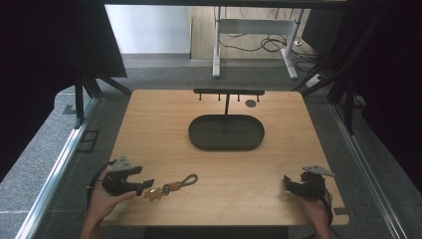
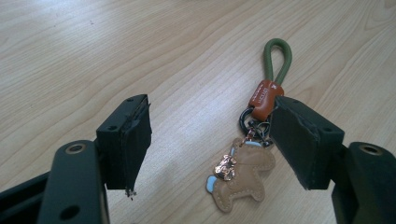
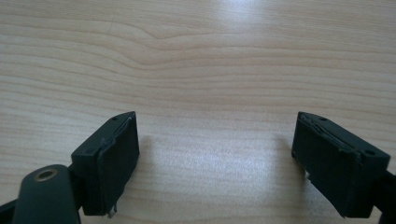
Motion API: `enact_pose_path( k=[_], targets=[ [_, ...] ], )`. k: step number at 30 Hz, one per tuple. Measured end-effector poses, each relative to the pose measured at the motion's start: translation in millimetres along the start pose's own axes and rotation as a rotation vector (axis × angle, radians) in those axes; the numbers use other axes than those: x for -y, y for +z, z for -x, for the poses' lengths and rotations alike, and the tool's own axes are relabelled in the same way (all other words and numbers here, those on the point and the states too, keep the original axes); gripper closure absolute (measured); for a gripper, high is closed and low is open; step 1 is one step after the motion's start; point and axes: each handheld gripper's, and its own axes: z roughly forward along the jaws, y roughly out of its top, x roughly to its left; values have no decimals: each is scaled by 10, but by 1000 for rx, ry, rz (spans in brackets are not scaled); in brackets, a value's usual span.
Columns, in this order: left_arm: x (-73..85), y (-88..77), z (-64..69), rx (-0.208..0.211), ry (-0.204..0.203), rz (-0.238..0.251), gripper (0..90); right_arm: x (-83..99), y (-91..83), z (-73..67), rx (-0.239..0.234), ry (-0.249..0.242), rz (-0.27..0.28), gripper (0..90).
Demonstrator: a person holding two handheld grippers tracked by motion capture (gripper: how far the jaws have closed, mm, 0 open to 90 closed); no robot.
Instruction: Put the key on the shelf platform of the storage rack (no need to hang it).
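- Hovering lower left, the left hand-held gripper (image 2: 210,140) stands spread around the keychain (image 2: 250,154); closing squarely on its orange tab (image 2: 265,99) looks best.
- Right hand-held gripper (image 3: 215,158), lower right, spread over bare counter (image 3: 196,56).

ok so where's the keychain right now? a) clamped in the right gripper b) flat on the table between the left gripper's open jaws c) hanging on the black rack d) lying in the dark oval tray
b: the keychain lies flat on the wooden table, and the left gripper has its open jaws on either side of it, neither pressing it.
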Motion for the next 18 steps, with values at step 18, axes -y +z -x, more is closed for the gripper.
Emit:
enact_pose_path(
  k=[18],
  targets=[
    [-393,-88,17,85,107,-80,303,11,-11,-3,1,2,1,155]
  ],
)
